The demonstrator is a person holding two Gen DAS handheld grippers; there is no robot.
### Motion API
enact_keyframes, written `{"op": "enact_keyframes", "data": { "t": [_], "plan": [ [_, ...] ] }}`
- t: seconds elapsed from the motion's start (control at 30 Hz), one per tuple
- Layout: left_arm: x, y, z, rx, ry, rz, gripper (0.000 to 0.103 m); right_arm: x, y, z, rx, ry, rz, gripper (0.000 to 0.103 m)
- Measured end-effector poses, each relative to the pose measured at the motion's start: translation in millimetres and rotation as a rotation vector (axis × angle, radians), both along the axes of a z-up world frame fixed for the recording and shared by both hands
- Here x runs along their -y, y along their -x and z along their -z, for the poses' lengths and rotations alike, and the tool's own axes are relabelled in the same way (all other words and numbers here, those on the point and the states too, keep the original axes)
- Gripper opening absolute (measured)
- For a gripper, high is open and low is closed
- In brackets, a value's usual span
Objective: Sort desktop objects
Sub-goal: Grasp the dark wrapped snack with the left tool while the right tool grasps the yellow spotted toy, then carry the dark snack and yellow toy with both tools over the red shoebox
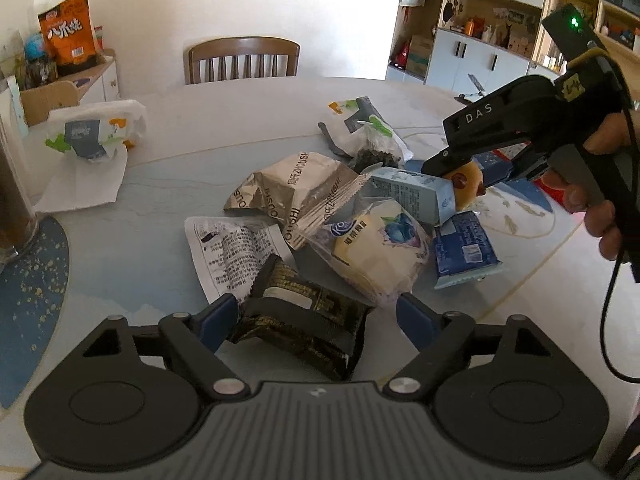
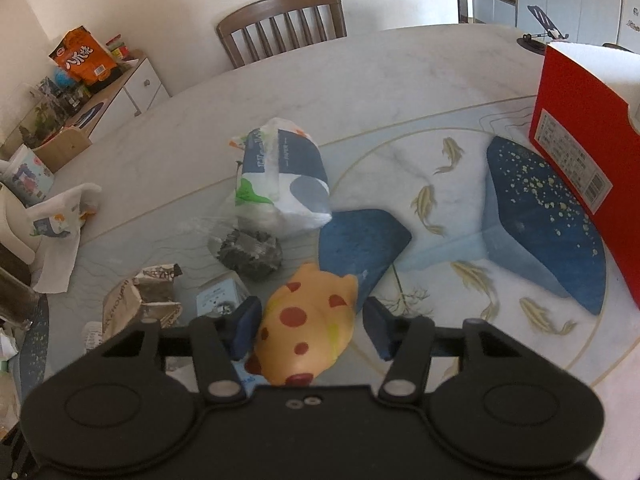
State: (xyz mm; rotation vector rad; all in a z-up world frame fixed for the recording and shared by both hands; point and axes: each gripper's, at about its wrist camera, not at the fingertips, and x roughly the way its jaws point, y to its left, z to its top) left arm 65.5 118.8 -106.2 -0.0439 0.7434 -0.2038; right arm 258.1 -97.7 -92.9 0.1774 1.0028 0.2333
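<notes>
Between the right gripper's (image 2: 312,330) blue pads (image 2: 248,326) sits a yellow toy (image 2: 308,332) with red spots. Ahead of it the counter (image 2: 400,92) is pale marble, painted with golden fish (image 2: 426,202) and dark blue gold-flecked patches (image 2: 540,220). A red box (image 2: 580,120) stands far right. Between the left gripper's (image 1: 316,320) blue pads lies a black-and-gold packet (image 1: 304,316); beyond it, a beige bag (image 1: 288,184) and a light blue carton (image 1: 416,194).

White wall (image 1: 160,8), wooden chair (image 1: 242,60), white cabinets (image 1: 476,56), marble table (image 2: 400,80)
</notes>
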Motion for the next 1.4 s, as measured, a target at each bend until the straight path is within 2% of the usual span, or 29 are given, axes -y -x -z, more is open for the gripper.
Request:
{"op": "enact_keyframes", "data": {
  "t": [0.13, 0.43, 0.5, 0.57, 0.67, 0.9, 1.1, 1.4],
  "plan": [
    [-7, 8, -4, 0.024, -0.002, 0.000, 0.087, 0, 1, -1, 0.000, 0.001, 0.003, 0.056],
    [-1, 2, 1, 0.028, -0.073, 0.067, 0.086, -1, 2, -1, -0.001, 0.011, 0.005, 0.056],
    [1, 1, 2, 0.017, -0.075, 0.072, 0.072, -3, 0, 0, -0.009, 0.010, 0.009, 0.056],
    [3, 2, 3, 0.018, -0.100, 0.069, 0.067, -4, 0, 1, -0.013, 0.011, 0.011, 0.056],
    [2, 3, 3, 0.019, -0.099, 0.071, 0.061, -4, 1, 0, -0.011, 0.009, 0.010, 0.051],
    [2, 4, 2, 0.012, -0.088, 0.056, 0.053, -2, 5, -5, -0.001, 0.017, 0.005, 0.047],
    [-5, 4, -6, 0.011, -0.056, 0.021, 0.053, 7, 12, -17, 0.020, 0.024, 0.015, 0.046],
    [4, 0, -41, 0.040, -0.008, 0.018, 0.053, 28, 28, -42, 0.042, 0.042, 0.036, 0.046]
  ]
}}
